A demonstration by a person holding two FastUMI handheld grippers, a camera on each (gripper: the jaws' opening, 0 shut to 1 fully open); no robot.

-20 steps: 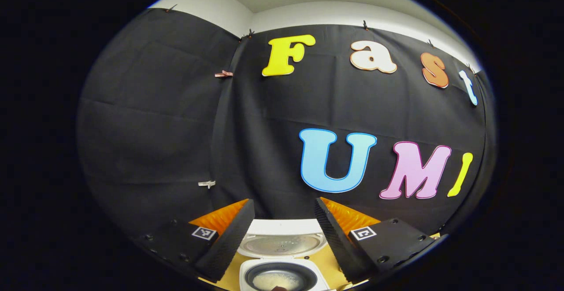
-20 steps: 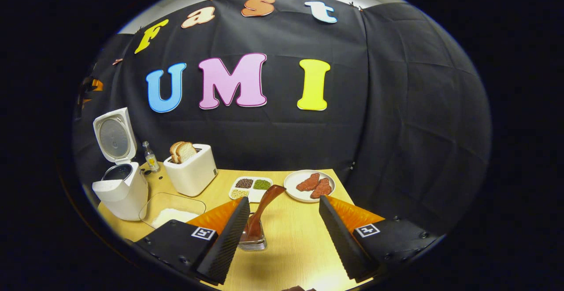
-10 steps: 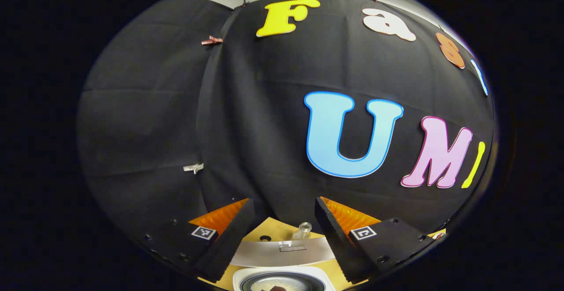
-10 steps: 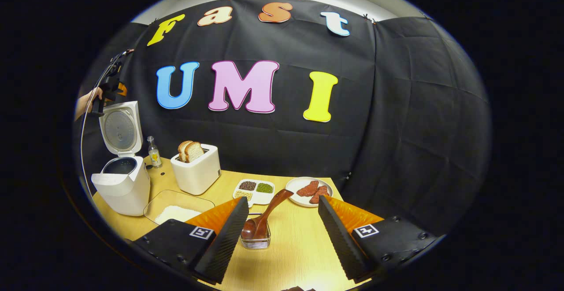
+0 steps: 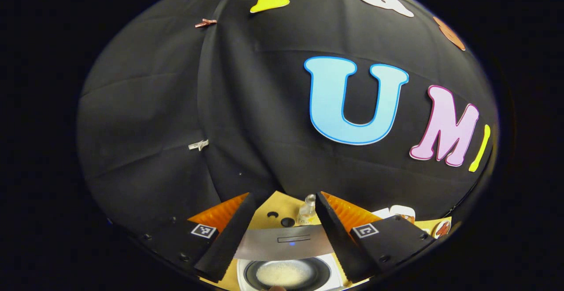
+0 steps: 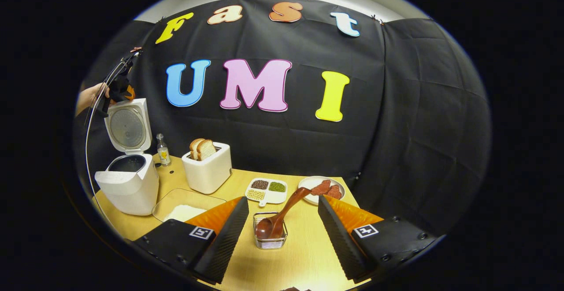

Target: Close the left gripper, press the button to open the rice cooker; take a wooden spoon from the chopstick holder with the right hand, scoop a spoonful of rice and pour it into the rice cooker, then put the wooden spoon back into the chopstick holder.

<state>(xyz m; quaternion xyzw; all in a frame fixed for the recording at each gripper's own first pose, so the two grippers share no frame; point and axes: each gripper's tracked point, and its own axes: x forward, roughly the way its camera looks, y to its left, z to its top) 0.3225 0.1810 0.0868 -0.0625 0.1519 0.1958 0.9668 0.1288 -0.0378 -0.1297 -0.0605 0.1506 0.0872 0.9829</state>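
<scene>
The white rice cooker [image 6: 128,185] stands open at the table's left, its lid [image 6: 128,127] upright. A hand holds my left gripper [image 6: 118,89] at the lid's top edge. In the left gripper view that gripper [image 5: 284,196] is open, the lid's edge [image 5: 286,242] lies between its fingers, and the pot below holds rice [image 5: 284,274]. My right gripper [image 6: 283,200] is open above the table. The wooden spoon [image 6: 282,214] leans in the wire chopstick holder [image 6: 269,240] between and beyond its fingers, untouched.
A toaster [image 6: 207,172] with bread, a small bottle [image 6: 163,150], a glass tray of rice [image 6: 185,207], a divided dish of beans [image 6: 266,189] and a plate of meat [image 6: 324,187] stand on the wooden table [image 6: 304,256].
My left gripper has come up over the lid's top edge, tilting down. My right gripper has drawn back from the holder, still open, with the spoon left in it.
</scene>
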